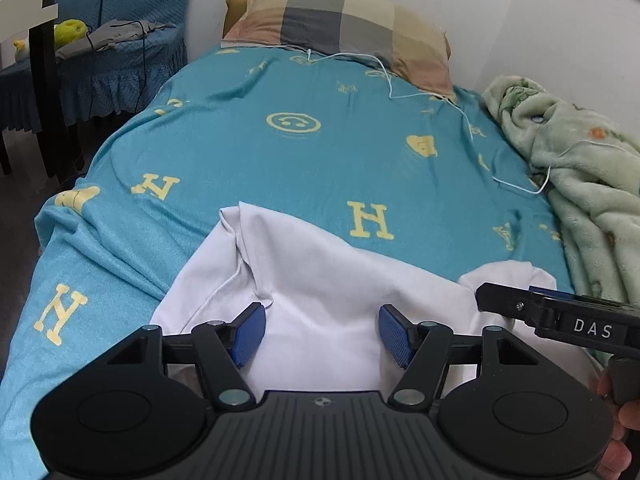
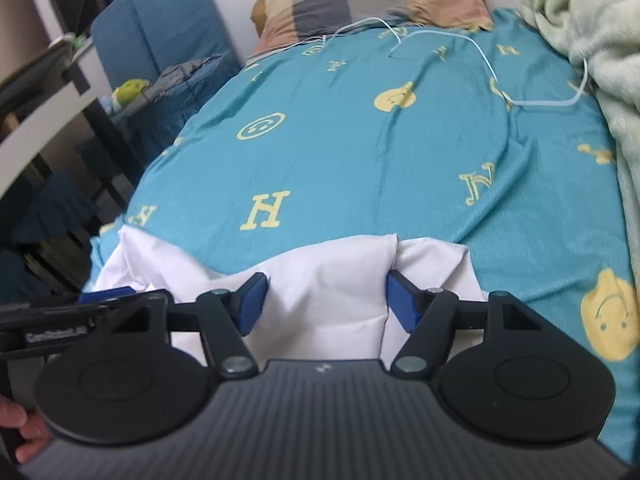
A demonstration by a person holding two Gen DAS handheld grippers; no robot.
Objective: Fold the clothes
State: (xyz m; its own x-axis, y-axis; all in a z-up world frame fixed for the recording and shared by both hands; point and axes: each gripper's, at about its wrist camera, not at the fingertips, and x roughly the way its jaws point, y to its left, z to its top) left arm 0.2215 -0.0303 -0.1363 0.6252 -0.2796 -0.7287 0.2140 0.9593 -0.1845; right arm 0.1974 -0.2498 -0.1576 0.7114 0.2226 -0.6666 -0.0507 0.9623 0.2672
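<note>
A white garment [image 1: 304,280] lies rumpled on the near end of a bed with a teal sheet [image 1: 280,152]. It also shows in the right wrist view [image 2: 328,280]. My left gripper [image 1: 322,334] is open, its blue pads [image 1: 250,332] spread just above the cloth. My right gripper [image 2: 326,304] is open over the garment's right part, with a fold of cloth rising between its blue pads [image 2: 402,304]. The right gripper's body [image 1: 560,316] shows at the right edge of the left wrist view. The left gripper's side [image 2: 80,312] shows at the left in the right wrist view.
A checked pillow [image 1: 340,28] lies at the head of the bed. A white cable [image 1: 440,100] runs across the sheet. A pale green fleece blanket [image 1: 580,184] is heaped along the right side. A blue covered chair [image 1: 120,60] and dark furniture [image 1: 44,80] stand left.
</note>
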